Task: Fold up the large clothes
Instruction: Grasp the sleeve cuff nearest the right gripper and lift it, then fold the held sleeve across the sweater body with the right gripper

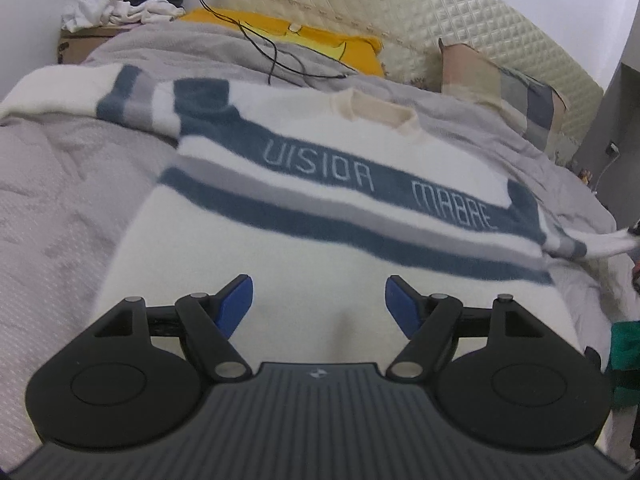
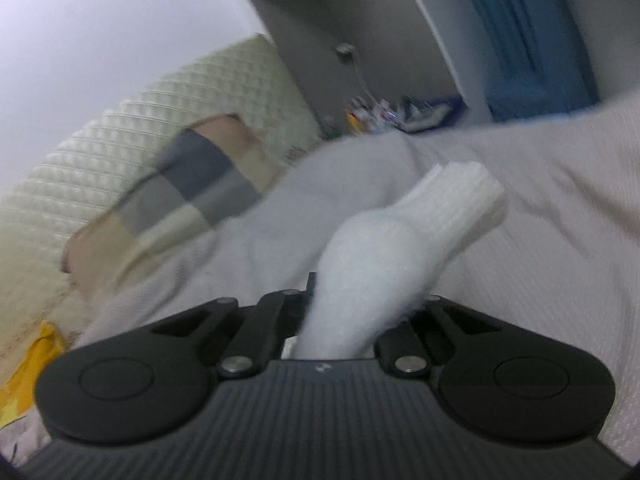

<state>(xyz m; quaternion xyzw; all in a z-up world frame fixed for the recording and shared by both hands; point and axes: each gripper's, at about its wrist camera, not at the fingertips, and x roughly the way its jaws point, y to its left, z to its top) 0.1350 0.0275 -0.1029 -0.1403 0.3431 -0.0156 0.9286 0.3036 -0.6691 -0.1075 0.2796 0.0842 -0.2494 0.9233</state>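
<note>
The bed [image 1: 60, 184], covered in a grey blanket, fills most of both views, with a quilted cream headboard [image 1: 460, 20] at its far end and a patchwork pillow [image 1: 508, 84] leaning against it. Spread flat across the blanket lies the sweater [image 1: 320, 216], white with navy and grey bands and lettering across the chest, collar toward the headboard, one sleeve stretched out to the left. A yellow cloth [image 1: 320, 40] and a black cable [image 1: 276, 52] lie beyond the collar.

The left tongs [image 1: 319, 300] hang over the lower body of the sweater with the blue pads wide apart, holding nothing. The right tongs [image 2: 344, 320] are clamped on the sweater's other sleeve, whose ribbed cuff [image 2: 460, 192] pokes out past the fingers (the fingertips themselves are buried in the knit).

The likely trouble is the sleeve: the bite sits near the cuff end, and fluffy knit is slippery, so a quick swing across the chest may pull it free or drag the shoulder along and rumple the flat body. With the left tongs not pinning anything, the whole garment could slide on the blanket. The cable sits near enough to the collar to snag a later fold.
</note>
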